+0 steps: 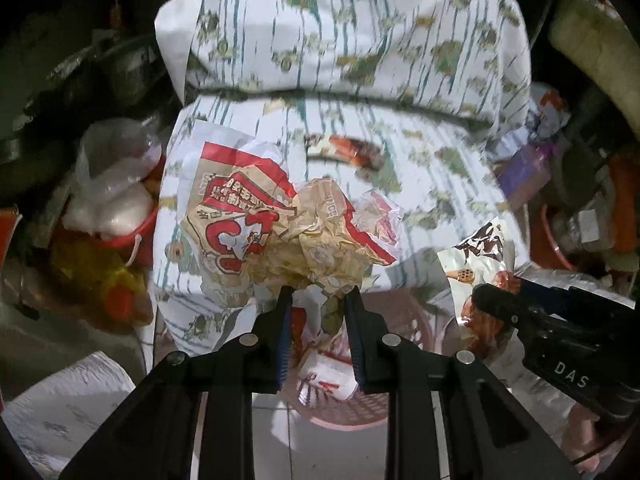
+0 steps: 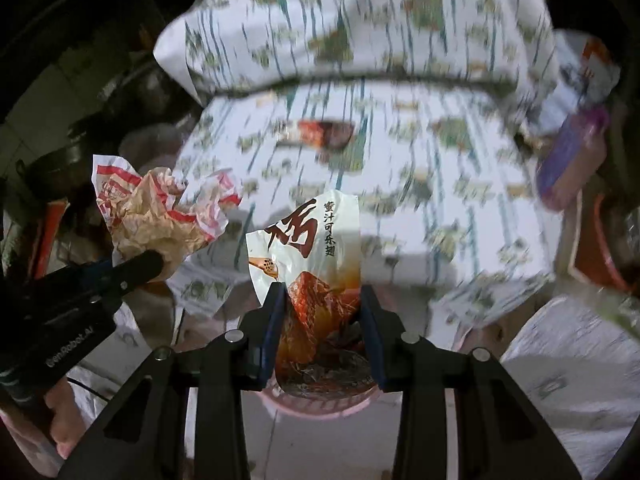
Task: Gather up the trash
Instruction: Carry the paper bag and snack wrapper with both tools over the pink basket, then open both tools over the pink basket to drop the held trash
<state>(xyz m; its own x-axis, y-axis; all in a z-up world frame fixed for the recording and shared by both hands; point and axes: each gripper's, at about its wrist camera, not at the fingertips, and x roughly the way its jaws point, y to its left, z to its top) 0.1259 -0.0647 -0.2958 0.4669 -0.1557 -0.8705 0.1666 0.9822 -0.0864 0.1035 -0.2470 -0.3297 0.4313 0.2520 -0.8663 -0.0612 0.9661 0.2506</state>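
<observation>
My left gripper (image 1: 319, 294) is shut on a crumpled brown, red and white paper food wrapper (image 1: 280, 232), which fans out above its fingertips. My right gripper (image 2: 322, 294) is shut on a glossy snack packet (image 2: 312, 272) printed with dark characters and a picture of glazed meat. Each gripper shows in the other's view: the right one (image 1: 496, 300) with its packet (image 1: 480, 256), the left one (image 2: 152, 264) with its wrapper (image 2: 160, 216). A pink slatted basket (image 1: 416, 320) sits on the floor right under both, with paper scraps inside. Another red and brown packet (image 1: 352, 148) lies on the patterned cloth behind.
A white cloth with green print (image 1: 352, 40) covers a piled surface straight ahead. A red bucket holding clear plastic bags (image 1: 112, 184) stands left, a purple box (image 1: 528, 172) and orange tub right. A white sack (image 2: 580, 360) lies on the pale tiled floor (image 1: 272, 420).
</observation>
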